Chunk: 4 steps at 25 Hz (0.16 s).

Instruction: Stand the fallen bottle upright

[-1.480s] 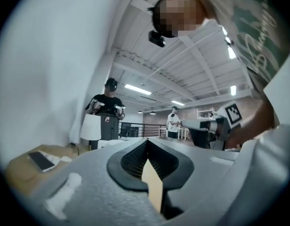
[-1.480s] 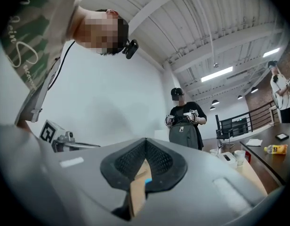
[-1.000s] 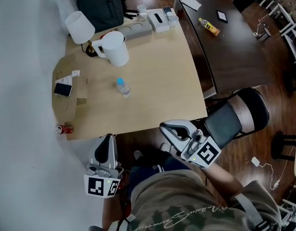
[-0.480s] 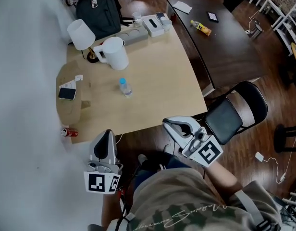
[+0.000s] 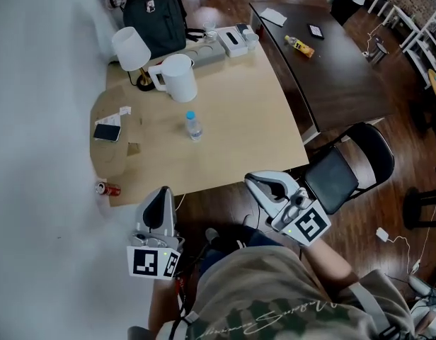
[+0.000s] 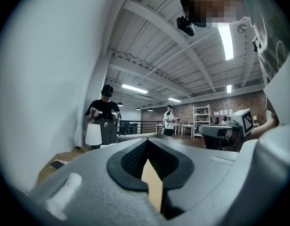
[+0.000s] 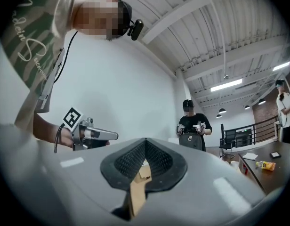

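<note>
Both grippers have crept slightly toward the table's near edge. The left gripper (image 5: 161, 192) and right gripper (image 5: 253, 181) are each fully closed, with nothing between the jaws. A clear, blue-capped bottle (image 5: 194, 127) stands apparently upright mid-table (image 5: 246, 119), at 1 o'clock from the left gripper, with a white jug (image 5: 180, 77) at its 12 o'clock. Its label and the shirt's (image 5: 274, 296) script are unreadable.

Near and right parts of table (image 5: 246, 133) open: free lane from near edge to bottle (image 5: 194, 126), upright alone mid-table. White jug (image 5: 179, 77) and lamp (image 5: 131, 48) block far-left side. Phone (image 5: 107, 132) and can (image 5: 108, 188) line left edge by wall. Chair (image 5: 345, 168) crowds near-right corner.
</note>
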Motion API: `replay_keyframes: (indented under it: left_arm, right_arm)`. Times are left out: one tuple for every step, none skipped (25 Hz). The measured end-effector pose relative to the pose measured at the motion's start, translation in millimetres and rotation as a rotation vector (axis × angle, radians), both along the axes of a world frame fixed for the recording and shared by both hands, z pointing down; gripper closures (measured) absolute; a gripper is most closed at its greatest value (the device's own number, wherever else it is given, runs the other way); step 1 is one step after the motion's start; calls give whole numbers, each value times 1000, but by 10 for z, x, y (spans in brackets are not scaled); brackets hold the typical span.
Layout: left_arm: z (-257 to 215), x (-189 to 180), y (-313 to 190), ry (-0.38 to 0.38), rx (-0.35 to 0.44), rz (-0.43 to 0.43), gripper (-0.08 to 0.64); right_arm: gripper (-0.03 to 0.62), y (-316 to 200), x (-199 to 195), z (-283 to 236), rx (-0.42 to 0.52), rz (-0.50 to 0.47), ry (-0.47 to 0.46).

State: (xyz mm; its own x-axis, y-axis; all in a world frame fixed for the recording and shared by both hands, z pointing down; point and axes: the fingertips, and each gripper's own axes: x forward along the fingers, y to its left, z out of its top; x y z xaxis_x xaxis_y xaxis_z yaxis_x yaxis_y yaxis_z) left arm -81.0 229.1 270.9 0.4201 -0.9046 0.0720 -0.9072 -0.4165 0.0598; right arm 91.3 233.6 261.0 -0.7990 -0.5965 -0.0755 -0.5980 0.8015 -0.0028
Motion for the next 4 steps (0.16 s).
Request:
replay_keyframes:
  left_arm:
    - [3, 6, 4, 0, 0, 3, 555]
    - [4, 13, 7, 2, 1, 6, 555]
    - [4, 19, 10, 3, 3, 10, 555]
    - [2, 24, 13, 6, 5, 14, 555]
  right_arm:
    - [589, 12, 6, -5, 0, 4, 5]
    - [589, 23, 11, -9, 1, 8, 9]
    - [589, 34, 14, -15, 3, 12, 14]
    - [589, 45, 17, -20, 4, 16, 18]
